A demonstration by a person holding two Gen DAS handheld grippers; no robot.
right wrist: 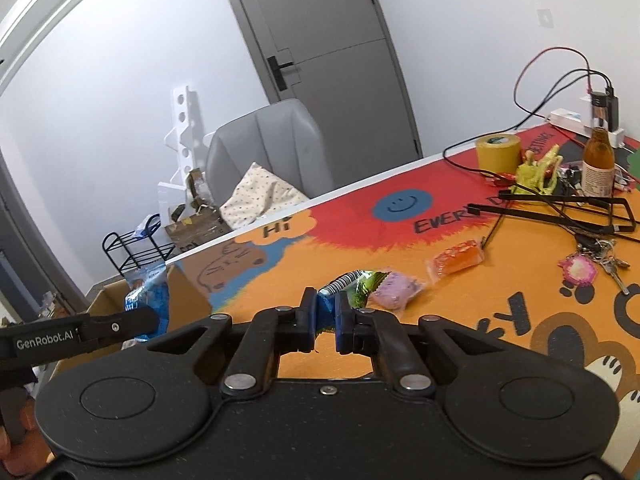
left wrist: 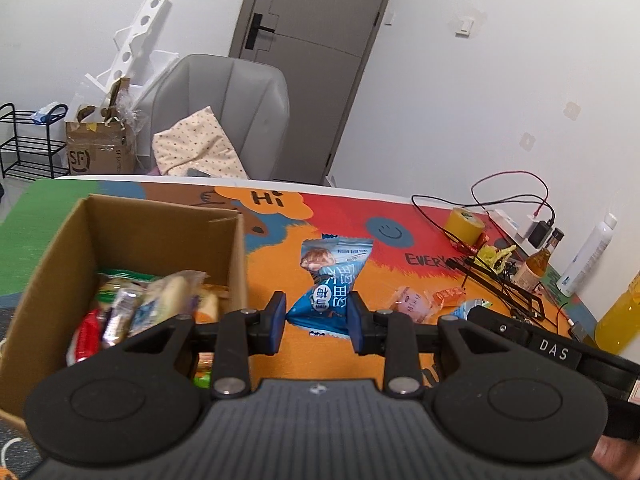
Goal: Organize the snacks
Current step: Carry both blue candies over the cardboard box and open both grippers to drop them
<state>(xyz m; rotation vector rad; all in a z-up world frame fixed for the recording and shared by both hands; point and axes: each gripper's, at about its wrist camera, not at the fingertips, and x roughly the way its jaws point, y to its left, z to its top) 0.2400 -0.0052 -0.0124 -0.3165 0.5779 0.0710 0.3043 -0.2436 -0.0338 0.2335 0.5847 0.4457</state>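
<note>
My left gripper [left wrist: 317,322] is shut on a blue snack packet [left wrist: 331,276] and holds it above the table, just right of the cardboard box [left wrist: 160,216], which holds several wrapped snacks [left wrist: 132,308]. The same blue packet [right wrist: 146,296] shows at the left of the right wrist view. My right gripper [right wrist: 326,320] is shut on a green and blue snack packet [right wrist: 352,286] low over the orange mat. A pink snack [right wrist: 396,290] and an orange snack [right wrist: 456,260] lie on the mat beyond it; both also show in the left wrist view [left wrist: 412,300] [left wrist: 450,294].
A yellow tape roll [right wrist: 498,152], a brown bottle [right wrist: 598,162], a black wire stand [right wrist: 560,208], cables, keys [right wrist: 592,264] and a power strip crowd the table's right side. A white bottle [left wrist: 588,256] and a yellow bottle [left wrist: 622,316] stand at the right. A grey chair [left wrist: 224,116] is behind the table.
</note>
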